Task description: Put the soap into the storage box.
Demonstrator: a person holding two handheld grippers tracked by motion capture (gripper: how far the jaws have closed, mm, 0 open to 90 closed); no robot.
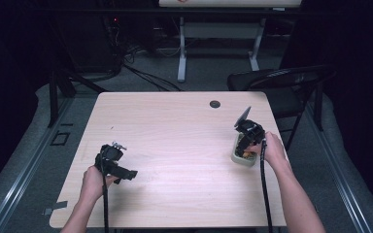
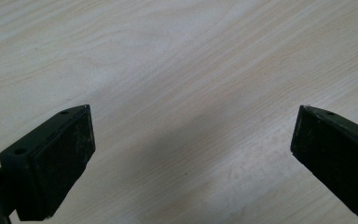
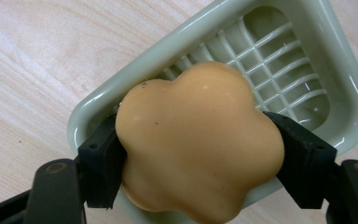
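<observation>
a dark room with a grey floor (image 1: 209,73) fills the upper part of the high view, where a white-legged desk (image 1: 182,53) stands at top centre and a black folding chair (image 1: 281,85) at upper right. below them, across the middle of the frame, sits a pale wood-grain table (image 1: 175,145) with a small round grommet (image 1: 215,104) near its far edge. at centre right a pale green soap dish (image 3: 214,32) with a slotted floor rests on the table. the right gripper (image 3: 200,154) pinches a flower-shaped orange soap (image 3: 200,144) just over the dish. at lower left the left gripper (image 2: 193,140) is spread wide over bare wood.
</observation>
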